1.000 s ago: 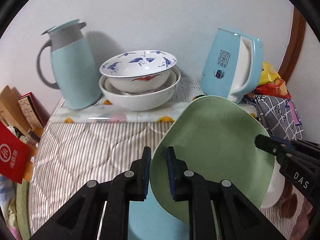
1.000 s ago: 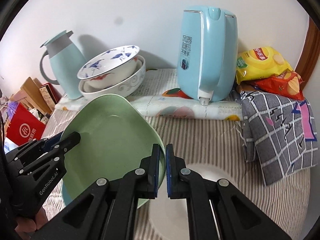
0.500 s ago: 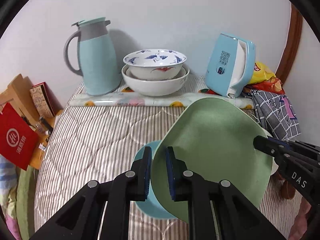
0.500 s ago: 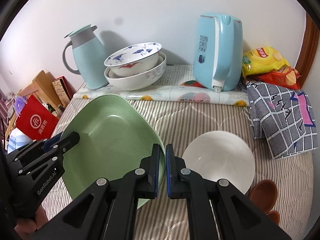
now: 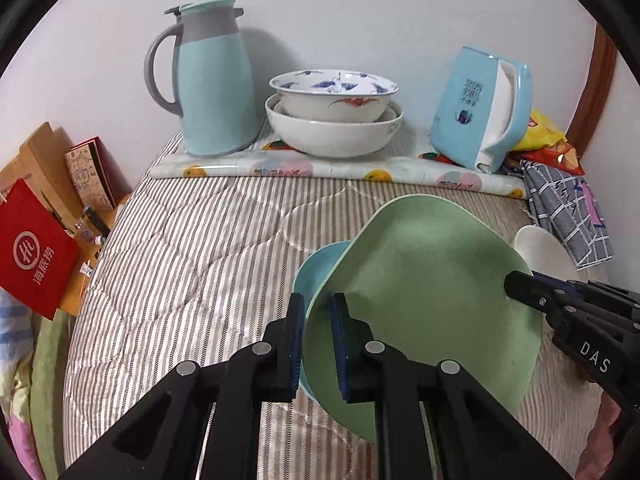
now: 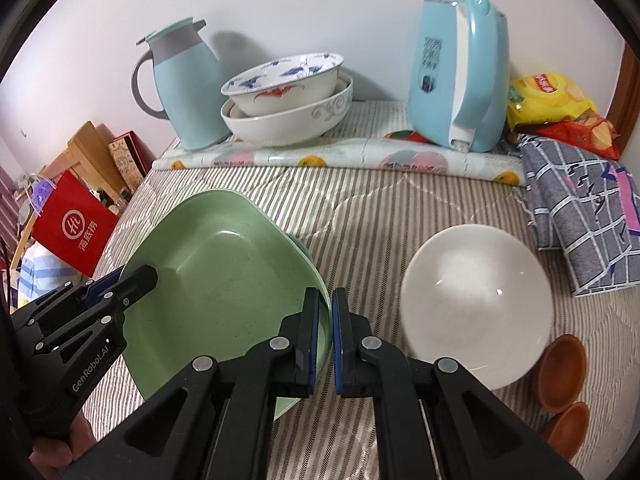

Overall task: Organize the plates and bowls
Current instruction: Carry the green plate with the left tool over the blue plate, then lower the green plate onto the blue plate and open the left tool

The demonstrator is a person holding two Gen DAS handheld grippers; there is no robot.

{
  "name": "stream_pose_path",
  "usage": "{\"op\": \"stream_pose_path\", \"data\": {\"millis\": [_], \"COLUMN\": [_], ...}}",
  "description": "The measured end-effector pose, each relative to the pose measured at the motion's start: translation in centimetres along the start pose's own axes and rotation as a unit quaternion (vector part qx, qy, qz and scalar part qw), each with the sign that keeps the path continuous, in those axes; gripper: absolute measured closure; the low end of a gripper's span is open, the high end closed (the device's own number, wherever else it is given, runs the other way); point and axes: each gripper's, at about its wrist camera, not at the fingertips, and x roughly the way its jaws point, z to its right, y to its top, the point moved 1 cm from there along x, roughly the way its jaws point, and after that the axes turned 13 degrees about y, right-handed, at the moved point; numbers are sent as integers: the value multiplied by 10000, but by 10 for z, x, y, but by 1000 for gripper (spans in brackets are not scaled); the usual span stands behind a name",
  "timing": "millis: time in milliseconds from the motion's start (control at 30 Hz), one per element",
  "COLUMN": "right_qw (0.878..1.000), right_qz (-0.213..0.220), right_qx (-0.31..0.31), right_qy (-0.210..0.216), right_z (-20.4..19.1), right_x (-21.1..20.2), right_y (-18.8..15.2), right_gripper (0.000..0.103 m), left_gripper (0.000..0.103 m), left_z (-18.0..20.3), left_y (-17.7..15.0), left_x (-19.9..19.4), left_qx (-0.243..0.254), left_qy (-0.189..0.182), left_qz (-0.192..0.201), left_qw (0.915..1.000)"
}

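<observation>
Both grippers hold the square green plate (image 5: 424,292) by opposite rims, tilted above a light blue plate (image 5: 316,268) lying on the striped quilt. My left gripper (image 5: 316,344) is shut on the plate's left rim; it also shows in the right wrist view (image 6: 120,284). My right gripper (image 6: 326,340) is shut on the green plate (image 6: 216,284) at its right rim; it shows in the left wrist view (image 5: 516,282). A white bowl (image 6: 476,304) sits to the right. Two stacked bowls (image 5: 334,112) stand at the back.
A blue thermos jug (image 5: 212,80) and a blue electric kettle (image 5: 480,108) flank the stacked bowls on a fruit-print mat (image 5: 320,168). Small brown dishes (image 6: 560,372) lie front right. A checked cloth (image 6: 580,208) and snack bags (image 6: 552,100) sit at the right. A red bag (image 5: 32,256) hangs left.
Both grippers have pulled back and lowered with the green plate, away from the back wall. The blue plate beneath and the white bowl have come further into view.
</observation>
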Motion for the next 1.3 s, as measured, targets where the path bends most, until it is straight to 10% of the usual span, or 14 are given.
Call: {"op": "stream_pose_path", "data": {"millis": [867,1033,1300], "right_qw": [9985,9989,9988], "right_qz": [-526,-382,-406], "right_qx": [-117,-261,-107], "right_qy": [-44,-44,268], "right_z": [-1,-7,-9], "right_x": [67,50,29], "right_y": [21,17,-6], "right_gripper": [89,57,57], "left_gripper": [89,89,78], "left_z": [-9,-7,-3], "left_y": [-11,-12,-22], "left_x": [45,48,42], "left_qx": [-109,-105,-80], "left_qy": [-44,-91,-206], "left_qz": [-535,-572,-642], "left_qw": [9985,9983,9977]}}
